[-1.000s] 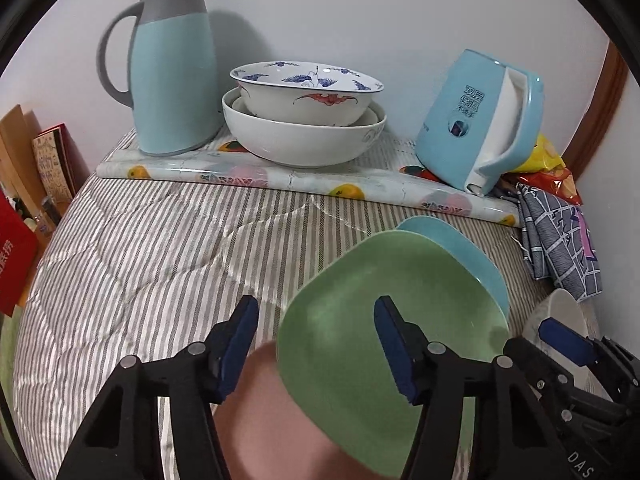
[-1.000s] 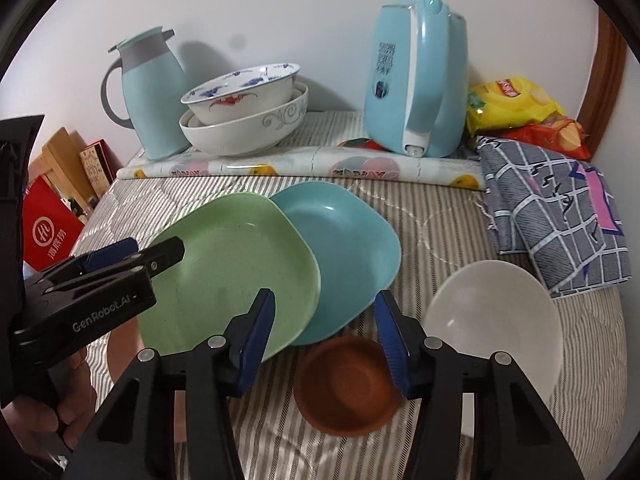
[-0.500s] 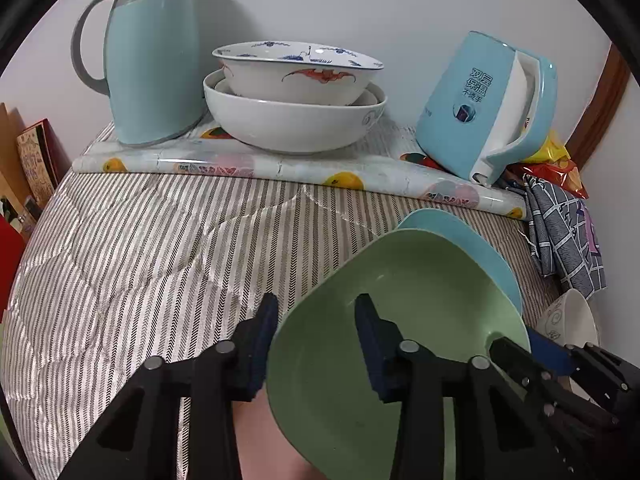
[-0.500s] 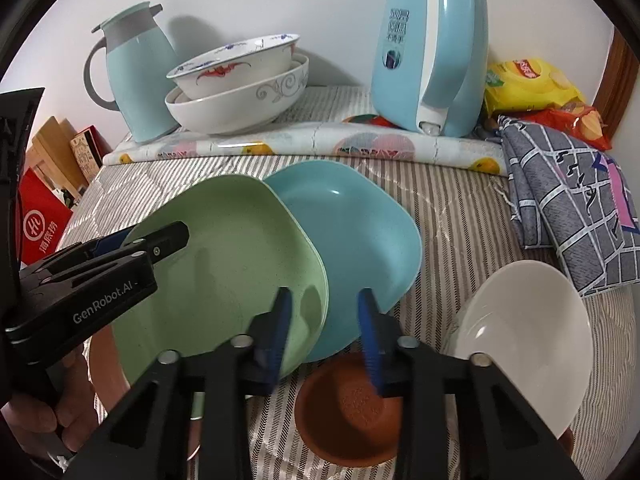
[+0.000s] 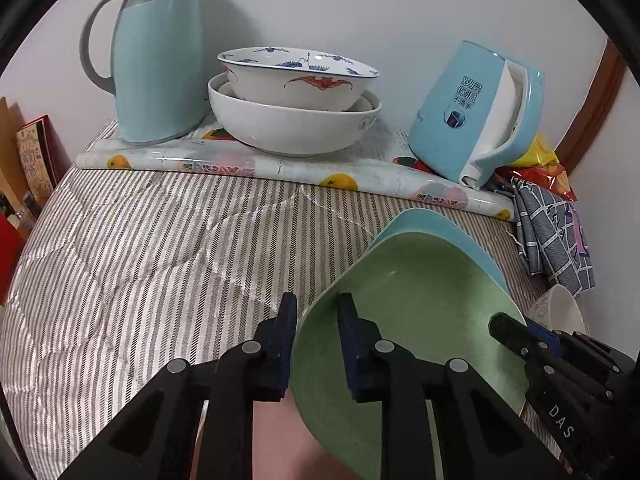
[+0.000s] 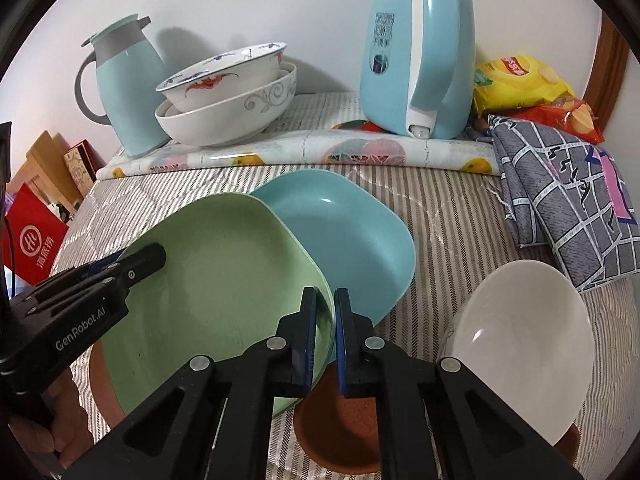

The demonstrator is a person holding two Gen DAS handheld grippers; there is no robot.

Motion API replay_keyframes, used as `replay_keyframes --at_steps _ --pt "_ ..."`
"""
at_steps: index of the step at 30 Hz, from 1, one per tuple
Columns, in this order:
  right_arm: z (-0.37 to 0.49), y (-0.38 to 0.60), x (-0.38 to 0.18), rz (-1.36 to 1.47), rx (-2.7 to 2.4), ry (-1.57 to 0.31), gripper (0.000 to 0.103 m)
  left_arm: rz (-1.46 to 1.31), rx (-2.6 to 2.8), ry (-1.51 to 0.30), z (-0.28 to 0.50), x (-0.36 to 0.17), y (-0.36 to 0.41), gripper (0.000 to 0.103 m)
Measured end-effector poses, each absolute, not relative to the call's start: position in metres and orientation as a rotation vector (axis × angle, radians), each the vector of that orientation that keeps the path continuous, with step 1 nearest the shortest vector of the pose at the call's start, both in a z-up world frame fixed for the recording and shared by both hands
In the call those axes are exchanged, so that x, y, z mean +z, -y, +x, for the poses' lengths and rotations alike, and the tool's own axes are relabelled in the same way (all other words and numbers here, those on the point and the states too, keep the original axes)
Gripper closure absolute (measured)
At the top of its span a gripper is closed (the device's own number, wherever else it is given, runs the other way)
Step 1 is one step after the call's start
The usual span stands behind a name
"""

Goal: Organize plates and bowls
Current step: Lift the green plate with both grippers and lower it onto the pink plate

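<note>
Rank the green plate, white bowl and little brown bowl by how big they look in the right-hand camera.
1. green plate
2. white bowl, which sits close to the camera, so its true rank against the plate is unsure
3. brown bowl, partly hidden by the gripper fingers

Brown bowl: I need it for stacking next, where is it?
In the right wrist view, the brown bowl sits at bottom centre, between the green plate and white bowl.

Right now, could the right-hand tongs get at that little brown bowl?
Probably not yet: the right tongs have just closed on the green plate, whose edge hangs over the brown bowl. They would have to let go first.
</note>
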State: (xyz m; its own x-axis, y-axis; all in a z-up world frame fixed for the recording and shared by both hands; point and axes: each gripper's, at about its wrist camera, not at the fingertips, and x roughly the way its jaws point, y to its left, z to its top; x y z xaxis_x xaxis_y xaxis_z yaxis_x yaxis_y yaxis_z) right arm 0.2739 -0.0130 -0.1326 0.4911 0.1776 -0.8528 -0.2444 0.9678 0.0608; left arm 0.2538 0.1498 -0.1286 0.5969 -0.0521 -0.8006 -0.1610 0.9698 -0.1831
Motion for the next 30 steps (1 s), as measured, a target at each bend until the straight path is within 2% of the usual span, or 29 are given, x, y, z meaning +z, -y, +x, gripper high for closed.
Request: replay_keyframes --at_steps 19,30 --pt "0.224 0.002 -0.096 -0.073 0.326 -0.945 0.095 -0.251 0.116 -0.865 0.193 -0.094 -0.159 0.084" --pt "0.202 -0.006 -0.094 -0.094 0.371 -0.932 0.095 -0.245 0.156 -0.860 0.164 -0.093 -0.165 0.084"
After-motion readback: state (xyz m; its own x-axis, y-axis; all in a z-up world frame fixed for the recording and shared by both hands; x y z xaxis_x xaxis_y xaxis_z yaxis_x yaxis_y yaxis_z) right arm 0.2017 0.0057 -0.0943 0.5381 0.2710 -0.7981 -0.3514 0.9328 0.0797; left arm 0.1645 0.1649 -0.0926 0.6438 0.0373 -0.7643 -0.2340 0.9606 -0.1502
